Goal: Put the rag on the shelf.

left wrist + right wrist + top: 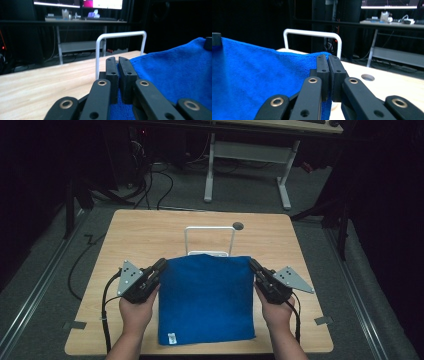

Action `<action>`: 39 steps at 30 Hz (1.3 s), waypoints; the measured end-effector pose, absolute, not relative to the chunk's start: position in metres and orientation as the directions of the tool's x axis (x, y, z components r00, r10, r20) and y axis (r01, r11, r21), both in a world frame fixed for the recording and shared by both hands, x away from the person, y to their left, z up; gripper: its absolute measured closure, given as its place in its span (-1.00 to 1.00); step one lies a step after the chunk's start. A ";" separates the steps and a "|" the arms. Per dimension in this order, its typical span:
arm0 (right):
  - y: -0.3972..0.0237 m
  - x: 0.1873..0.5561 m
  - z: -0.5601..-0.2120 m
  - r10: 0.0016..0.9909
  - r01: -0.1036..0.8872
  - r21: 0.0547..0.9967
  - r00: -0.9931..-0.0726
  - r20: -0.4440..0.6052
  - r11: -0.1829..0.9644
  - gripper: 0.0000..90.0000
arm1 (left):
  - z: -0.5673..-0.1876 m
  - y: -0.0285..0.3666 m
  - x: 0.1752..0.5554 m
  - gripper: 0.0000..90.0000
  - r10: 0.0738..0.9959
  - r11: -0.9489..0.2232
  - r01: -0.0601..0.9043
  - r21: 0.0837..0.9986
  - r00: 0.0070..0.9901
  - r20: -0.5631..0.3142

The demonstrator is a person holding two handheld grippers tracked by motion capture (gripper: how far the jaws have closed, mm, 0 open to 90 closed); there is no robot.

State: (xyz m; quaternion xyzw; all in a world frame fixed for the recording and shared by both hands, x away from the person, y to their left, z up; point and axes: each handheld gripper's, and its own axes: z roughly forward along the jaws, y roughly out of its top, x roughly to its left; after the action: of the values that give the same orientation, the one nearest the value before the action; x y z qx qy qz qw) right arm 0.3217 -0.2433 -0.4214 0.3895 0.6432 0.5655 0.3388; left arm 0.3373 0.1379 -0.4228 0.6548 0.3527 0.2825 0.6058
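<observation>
A folded blue towel (206,297) lies in the lower middle of the high view on the wooden table (140,230), its near edge close to the table's front edge and a small white label (171,338) showing at its lower left corner. The left claw (159,268) sits at the towel's upper left corner and the right claw (255,268) at its upper right corner, each held by a hand (135,312) coming in from the bottom of the frame. In the left gripper view the two black jaws stand pressed together with blue cloth between them, so the left claw (118,66) is clamped on the towel (175,72), which fills the right half of that frame. In the right gripper view the right claw (328,64) is likewise clamped on the towel's (257,80) edge, the cloth spreading across the left half. Just behind the towel's far edge stands a white bent-tube rack (209,240), upright near the frame's centre; its foot looks to touch the cloth, though the angle makes that hard to settle. A small round hole (238,226) shows in the table just right of the rack.
</observation>
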 end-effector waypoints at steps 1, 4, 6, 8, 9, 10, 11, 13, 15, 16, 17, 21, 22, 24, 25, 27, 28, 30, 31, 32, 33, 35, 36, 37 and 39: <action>-0.243 0.320 -0.419 0.883 0.108 0.993 -0.470 0.004 0.053 0.96 | -0.421 0.138 0.336 0.93 0.803 -0.018 0.112 0.994 0.593 -0.052; -0.241 0.312 -0.407 0.874 0.077 0.996 -0.487 -0.001 0.044 0.96 | -0.410 0.138 0.328 0.93 0.799 -0.009 0.071 0.997 0.601 -0.036; -0.240 0.311 -0.405 0.871 0.074 0.996 -0.490 -0.002 0.044 0.96 | -0.407 0.138 0.326 0.93 0.797 -0.005 0.061 0.998 0.603 -0.033; -0.240 0.307 -0.399 0.869 0.050 0.998 -0.495 -0.009 0.039 0.96 | -0.402 0.138 0.323 0.93 0.796 -0.005 0.049 0.999 0.605 -0.026; -0.240 0.303 -0.394 0.869 0.032 0.999 -0.495 -0.015 0.036 0.96 | -0.397 0.139 0.319 0.93 0.795 0.001 0.030 1.000 0.606 -0.019; -0.240 0.302 -0.393 0.868 0.022 0.999 -0.496 -0.017 0.032 0.96 | -0.397 0.139 0.319 0.93 0.795 0.001 0.030 1.000 0.606 -0.019; -0.241 0.300 -0.390 0.867 0.014 1.000 -0.497 -0.017 0.028 0.96 | -0.395 0.140 0.317 0.93 0.795 0.006 0.023 1.000 0.607 -0.018; -0.242 0.298 -0.387 0.867 0.000 1.000 -0.498 -0.026 0.030 0.96 | -0.390 0.141 0.314 0.93 0.794 0.007 0.008 1.000 0.607 -0.011; -0.242 0.293 -0.381 0.867 -0.018 1.000 -0.498 -0.024 0.017 0.96 | -0.387 0.142 0.311 0.93 0.797 0.013 -0.008 1.000 0.603 -0.005; -0.242 0.292 -0.380 0.866 -0.023 1.000 -0.499 -0.026 0.017 0.96 | -0.385 0.143 0.310 0.93 0.798 0.015 -0.013 1.000 0.603 -0.004; -0.242 0.291 -0.379 0.867 -0.029 0.999 -0.498 -0.029 0.017 0.96 | -0.384 0.144 0.309 0.93 0.798 0.015 -0.015 1.000 0.602 -0.003; -0.243 0.288 -0.375 0.867 -0.043 0.999 -0.498 -0.030 0.010 0.96 | -0.383 0.145 0.308 0.93 0.800 0.017 -0.018 1.000 0.600 -0.003; -0.243 0.288 -0.375 0.867 -0.043 0.999 -0.498 -0.030 0.010 0.96 | -0.383 0.145 0.308 0.93 0.800 0.016 -0.019 1.000 0.601 -0.001; -0.244 0.287 -0.373 0.867 -0.050 0.999 -0.497 -0.031 0.008 0.96 | -0.382 0.145 0.307 0.93 0.799 0.014 -0.019 1.000 0.601 0.001; -0.244 0.286 -0.372 0.869 -0.054 0.998 -0.494 -0.035 0.009 0.96 | -0.382 0.145 0.307 0.93 0.800 0.016 -0.022 1.000 0.600 0.001; -0.244 0.285 -0.372 0.869 -0.055 0.998 -0.494 -0.033 0.006 0.96 | -0.380 0.146 0.306 0.93 0.797 0.014 -0.022 1.000 0.604 0.002; -0.245 0.285 -0.371 0.869 -0.058 0.998 -0.495 -0.033 0.005 0.96 | -0.379 0.146 0.305 0.93 0.796 0.016 -0.023 1.000 0.605 0.001; -0.246 0.284 -0.370 0.869 -0.061 0.998 -0.494 -0.030 -0.001 0.96 | -0.377 0.146 0.304 0.93 0.794 0.020 -0.028 0.999 0.608 0.001; -0.247 0.283 -0.368 0.870 -0.066 0.998 -0.493 -0.030 -0.002 0.96 | -0.375 0.145 0.305 0.93 0.792 0.020 -0.027 0.999 0.610 0.001; -0.247 0.283 -0.368 0.870 -0.066 0.998 -0.493 -0.030 -0.002 0.96 | -0.375 0.145 0.305 0.94 0.792 0.020 -0.027 0.999 0.610 0.001; -0.248 0.283 -0.367 0.871 -0.073 0.997 -0.490 -0.034 -0.002 0.96 | -0.374 0.143 0.305 0.94 0.791 0.018 -0.032 0.999 0.611 0.005; -0.250 0.283 -0.363 0.872 -0.078 0.997 -0.489 -0.021 -0.019 0.96 | -0.370 0.142 0.307 0.94 0.791 0.008 -0.039 0.999 0.611 0.017; -0.251 0.284 -0.361 0.873 -0.078 0.997 -0.488 -0.020 -0.021 0.96 | -0.367 0.141 0.309 0.94 0.792 0.006 -0.045 0.999 0.610 0.022; -0.252 0.285 -0.360 0.873 -0.080 0.997 -0.488 -0.020 -0.022 0.96 | -0.365 0.141 0.310 0.94 0.793 0.009 -0.052 0.999 0.609 0.025; -0.253 0.288 -0.357 0.873 -0.077 0.996 -0.488 -0.003 -0.040 0.96 | -0.362 0.140 0.314 0.94 0.793 0.011 -0.058 0.998 0.608 0.026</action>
State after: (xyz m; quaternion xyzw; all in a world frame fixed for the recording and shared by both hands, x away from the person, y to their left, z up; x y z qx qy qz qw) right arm 0.2883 -0.2534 -0.3570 0.3411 0.5833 0.6353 0.3740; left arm 0.3142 0.1396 -0.3616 0.6214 0.2959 0.3291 0.6465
